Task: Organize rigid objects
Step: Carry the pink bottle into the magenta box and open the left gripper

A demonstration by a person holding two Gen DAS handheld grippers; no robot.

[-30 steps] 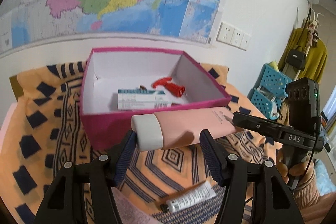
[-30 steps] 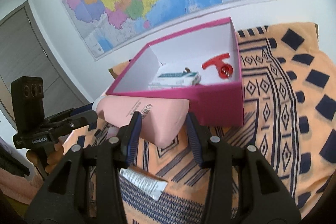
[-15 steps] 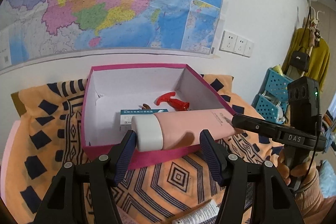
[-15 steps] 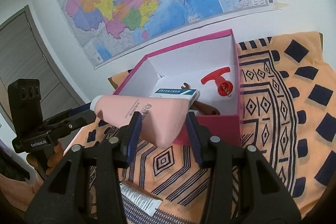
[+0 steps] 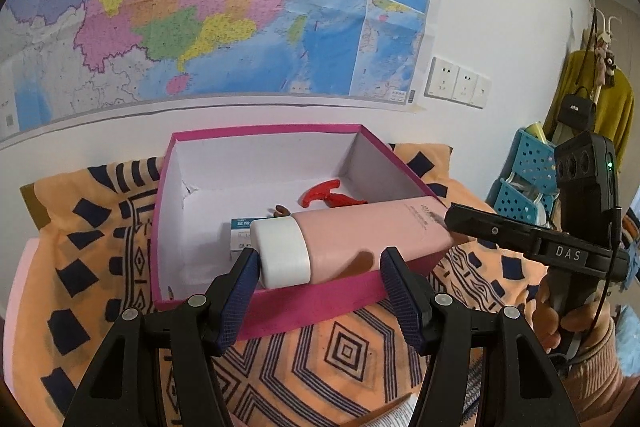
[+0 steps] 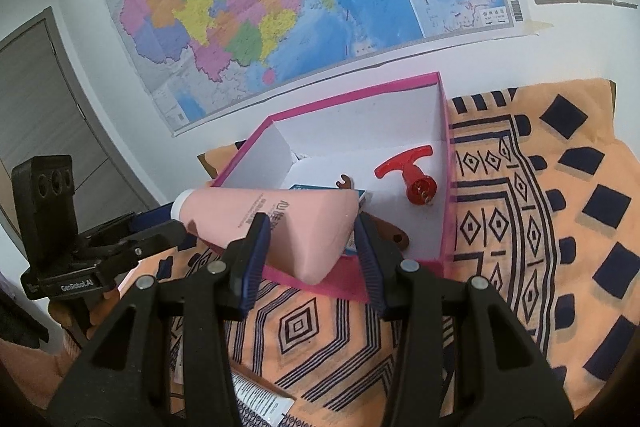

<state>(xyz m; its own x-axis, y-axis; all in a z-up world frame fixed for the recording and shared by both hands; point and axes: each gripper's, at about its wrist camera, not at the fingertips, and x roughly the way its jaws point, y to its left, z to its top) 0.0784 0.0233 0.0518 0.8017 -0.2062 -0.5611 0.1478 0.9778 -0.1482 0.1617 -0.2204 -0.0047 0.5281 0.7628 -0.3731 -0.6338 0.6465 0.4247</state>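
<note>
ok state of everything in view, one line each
pink tube: capped, held level over the box, one gripper at each end
left gripper: shut on the cap end
right gripper: shut on the flat end
box: open, no lid
red handle: lying in the box
carton: closed, flat in the box

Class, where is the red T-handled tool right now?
The red T-handled tool lies inside the pink box, near its far right wall, beyond the pink tube.
</note>
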